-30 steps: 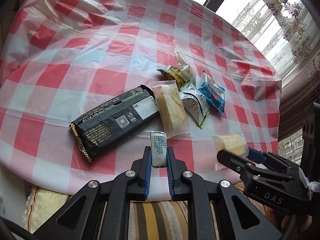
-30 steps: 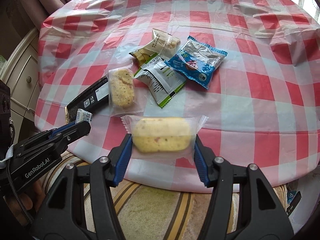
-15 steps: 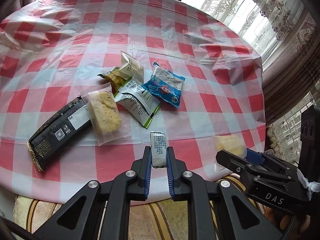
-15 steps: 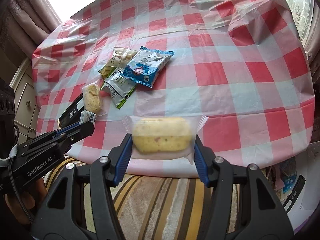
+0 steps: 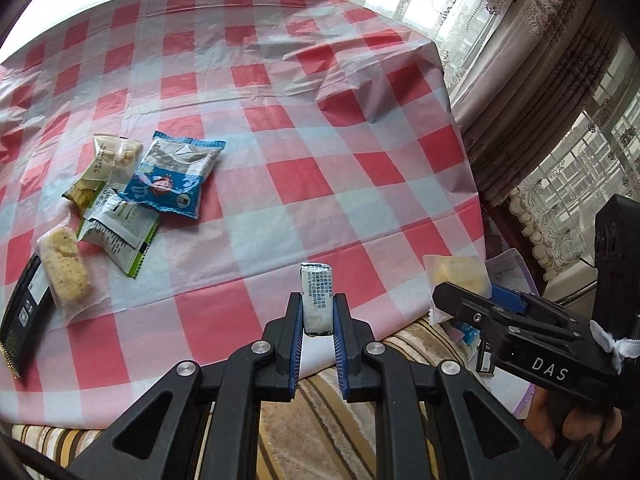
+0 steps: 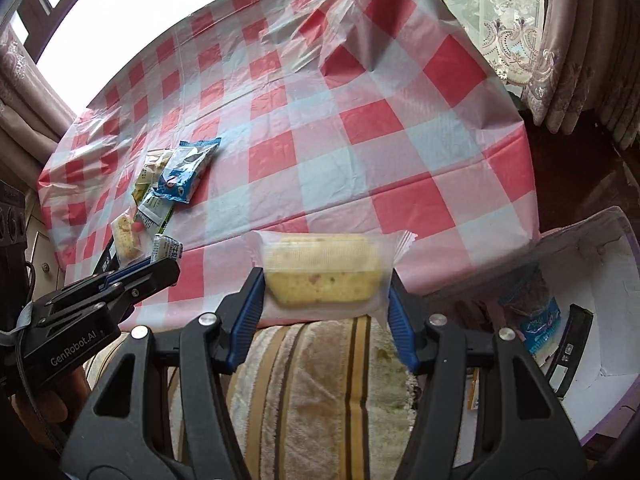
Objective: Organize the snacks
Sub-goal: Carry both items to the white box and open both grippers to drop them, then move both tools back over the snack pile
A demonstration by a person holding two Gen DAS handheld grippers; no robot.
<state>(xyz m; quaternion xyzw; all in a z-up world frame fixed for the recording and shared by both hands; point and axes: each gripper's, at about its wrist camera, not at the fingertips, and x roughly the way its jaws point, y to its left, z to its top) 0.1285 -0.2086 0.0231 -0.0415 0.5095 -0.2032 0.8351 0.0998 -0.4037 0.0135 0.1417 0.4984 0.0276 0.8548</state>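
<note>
My left gripper (image 5: 317, 308) is shut on a small white snack bar (image 5: 317, 298) with blue print, held over the table's near edge. My right gripper (image 6: 325, 284) is shut on a wrapped yellow cake (image 6: 322, 270) in a clear packet, also over that edge. The other snacks lie on the red-checked tablecloth (image 5: 320, 168) at the left: a blue packet (image 5: 172, 182), a green-and-white packet (image 5: 120, 236), a wrapped cake (image 5: 66, 266), a pale packet (image 5: 108, 158) and a long black packet (image 5: 22, 312). In the right wrist view the left gripper (image 6: 164, 258) with its bar shows at the left.
A white box (image 6: 600, 280) with a purple rim stands below the table at the right; a blue packet (image 6: 534, 320) and a black packet (image 6: 570, 352) lie in it. A striped cushion (image 6: 320, 380) sits under both grippers. Curtains (image 5: 540, 60) hang at the right.
Both grippers have swung to the right along the table's near edge with their snacks held. The snack pile has slid to the left of both views, and the white box has come into the right wrist view.
</note>
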